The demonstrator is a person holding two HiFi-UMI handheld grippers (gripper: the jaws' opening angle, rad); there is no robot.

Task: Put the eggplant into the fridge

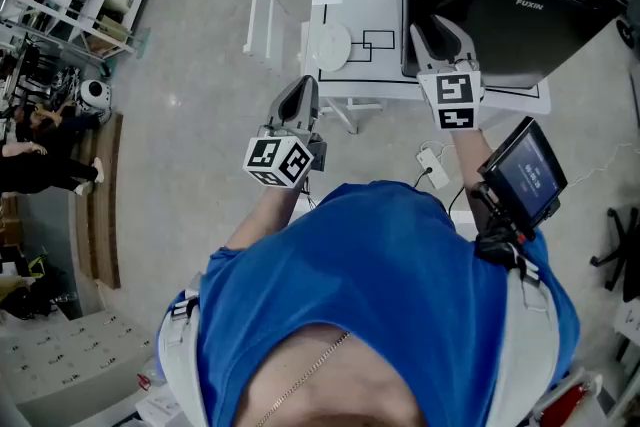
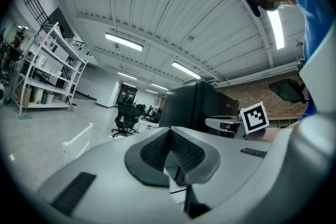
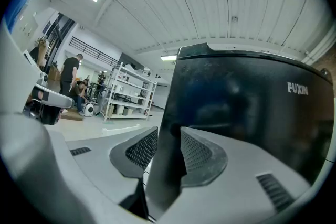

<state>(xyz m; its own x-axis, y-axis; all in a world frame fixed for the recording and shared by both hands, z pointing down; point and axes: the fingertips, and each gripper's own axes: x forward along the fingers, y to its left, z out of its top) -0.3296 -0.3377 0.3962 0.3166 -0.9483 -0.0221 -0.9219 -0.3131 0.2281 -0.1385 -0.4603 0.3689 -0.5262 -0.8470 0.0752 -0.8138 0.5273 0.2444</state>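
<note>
Right hand-held gripper [image 3: 168, 136] clamping glossy black fridge door [image 3: 236, 113] (ribbed pads [image 3: 198, 152]), left hand-held gripper [image 2: 171, 135] closed, empty

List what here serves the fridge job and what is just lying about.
Job: fridge door, gripped at its edge by the right gripper; left gripper, shut and empty. No eggplant shows.
Lying about: white disc on the table; shelving; office chair.

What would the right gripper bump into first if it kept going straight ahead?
The black fridge. Its edge is already clamped between the right gripper's jaws, so it would probably just push against it.
</note>
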